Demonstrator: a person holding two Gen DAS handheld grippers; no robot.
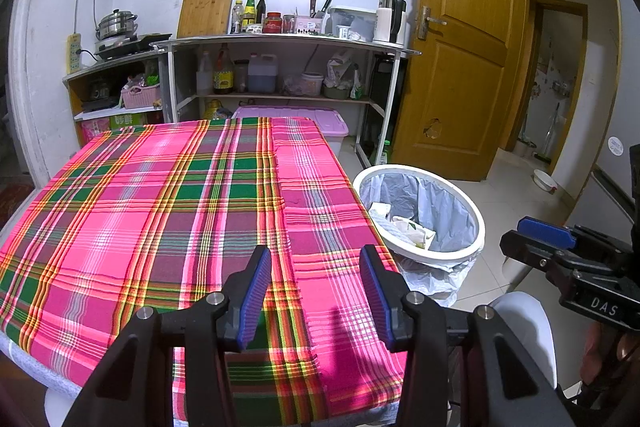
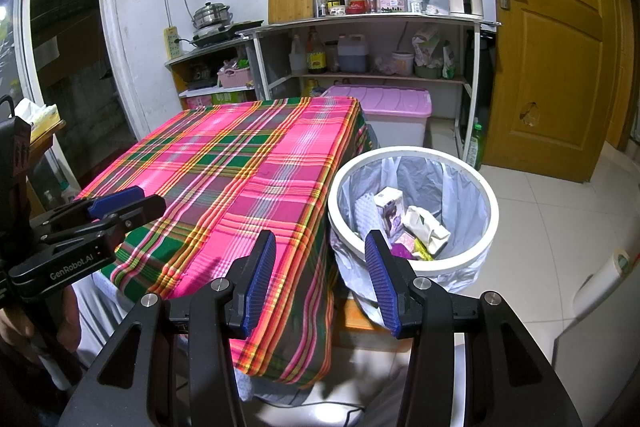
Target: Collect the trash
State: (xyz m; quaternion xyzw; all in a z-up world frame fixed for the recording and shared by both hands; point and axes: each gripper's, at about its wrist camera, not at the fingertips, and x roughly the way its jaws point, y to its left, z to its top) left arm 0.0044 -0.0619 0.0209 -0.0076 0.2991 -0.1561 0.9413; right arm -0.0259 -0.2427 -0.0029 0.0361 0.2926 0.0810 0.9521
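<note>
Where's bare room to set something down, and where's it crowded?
Free: the whole plaid tablecloth, from the shelf-side edge to the near edge by the left gripper; tiled floor between trash bin and door. Crowded: shelf unit, bin interior.

One table (image 1: 160, 195), one bin (image 2: 494, 227), two hand-held grippers (image 1: 316, 291).

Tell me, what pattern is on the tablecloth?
A pink, green and yellow plaid tablecloth, clearest in the left wrist view.

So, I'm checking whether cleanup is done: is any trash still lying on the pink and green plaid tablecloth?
No, the plaid tablecloth shows bare fabric across its whole top, while boxes and wrappers sit inside the white lined bin.
</note>
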